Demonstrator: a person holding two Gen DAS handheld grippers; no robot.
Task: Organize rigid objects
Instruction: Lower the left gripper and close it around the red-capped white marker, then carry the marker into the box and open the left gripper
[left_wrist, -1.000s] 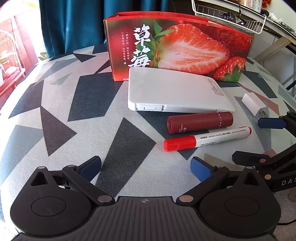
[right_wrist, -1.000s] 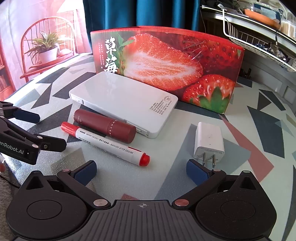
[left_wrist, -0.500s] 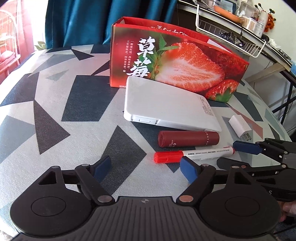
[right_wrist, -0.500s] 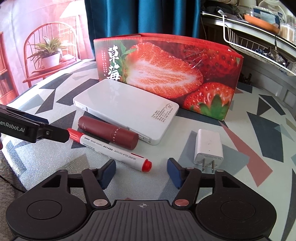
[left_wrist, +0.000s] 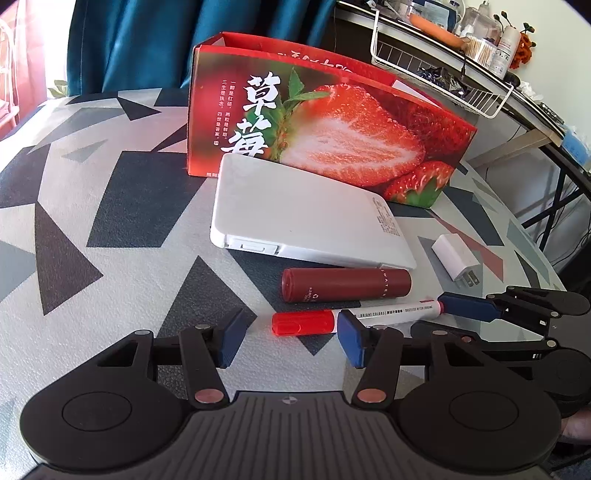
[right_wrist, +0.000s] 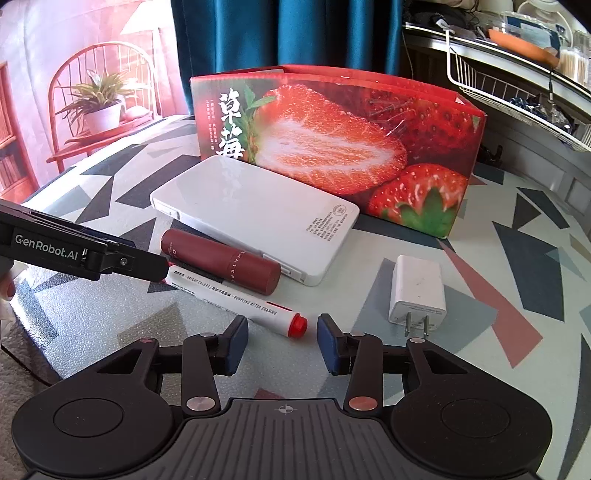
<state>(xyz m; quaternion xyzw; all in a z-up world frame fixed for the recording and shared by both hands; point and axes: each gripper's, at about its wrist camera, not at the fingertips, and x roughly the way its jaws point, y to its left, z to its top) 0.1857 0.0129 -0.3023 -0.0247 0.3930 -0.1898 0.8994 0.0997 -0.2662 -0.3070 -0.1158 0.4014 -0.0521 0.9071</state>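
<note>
Two handheld grippers close in on a red-capped marker (right_wrist: 236, 295) lying on a patterned table (right_wrist: 480, 295) — the left gripper (left_wrist: 290, 341) and right gripper (right_wrist: 282, 343), jaws just narrowing, each stand apart around one end, neither pressing it.

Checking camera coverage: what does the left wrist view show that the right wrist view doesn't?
Left wrist only: the marker's red cap and the right tool at the marker's far end. Right wrist only: a potted plant on a red chair, and the left tool's arm hiding that cap. Both: strawberry box, white power bank, maroon tube, charger plug.
</note>
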